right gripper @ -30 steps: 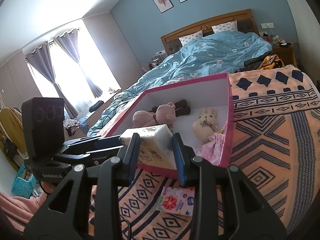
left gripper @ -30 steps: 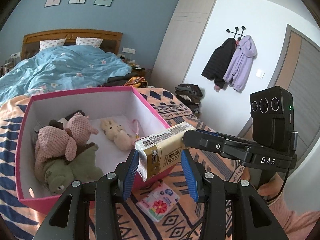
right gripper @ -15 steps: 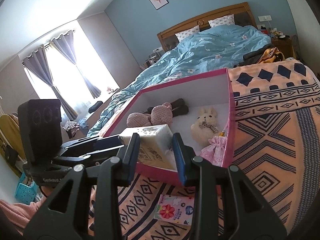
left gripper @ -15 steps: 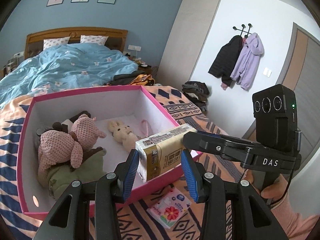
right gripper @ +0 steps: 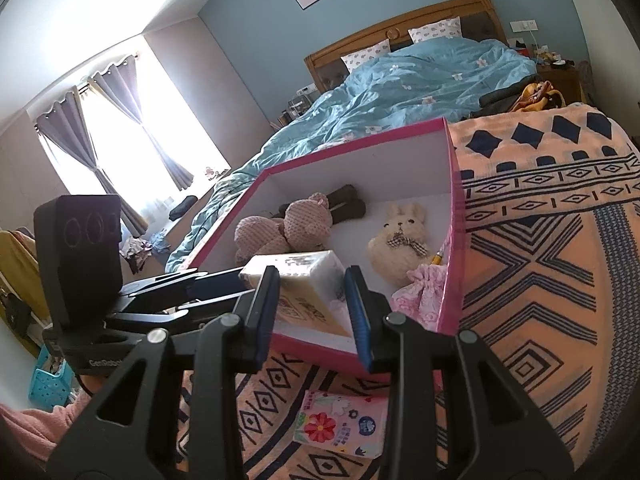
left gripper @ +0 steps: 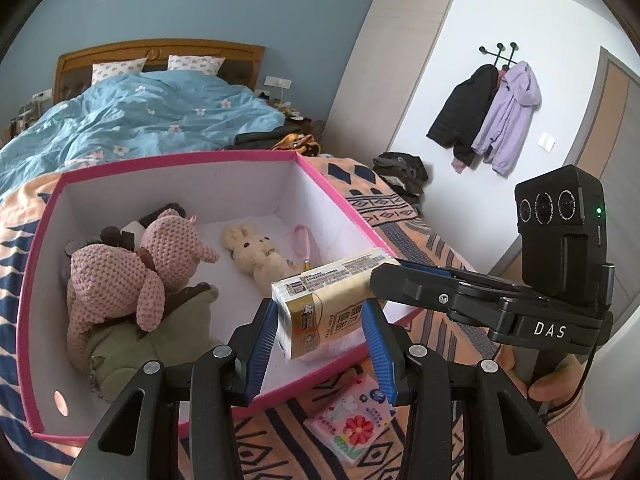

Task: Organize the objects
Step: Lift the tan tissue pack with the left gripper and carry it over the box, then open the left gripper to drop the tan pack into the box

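A yellow tissue pack (left gripper: 328,304) hangs over the near right corner of the pink box (left gripper: 32,280). Both grippers hold it. My left gripper (left gripper: 320,344) is shut on its near end. My right gripper (right gripper: 312,300) is shut on its other end (right gripper: 304,284). In the box lie a pink knitted plush (left gripper: 132,272), a green plush (left gripper: 160,328), a cream rabbit (left gripper: 256,252) and a pink pouch (right gripper: 420,296). A flowered tissue packet (left gripper: 352,428) lies on the blanket in front of the box, also in the right wrist view (right gripper: 340,424).
The box stands on an orange and navy patterned blanket (right gripper: 540,260) at the foot of a bed with a blue duvet (left gripper: 140,120). Coats (left gripper: 488,116) hang on the right wall. A pile of clothes (left gripper: 400,168) lies beyond the blanket.
Both grippers have carried the tissue pack forward, over the box's near corner. The box and toys look larger and nearer. Grips are unchanged.
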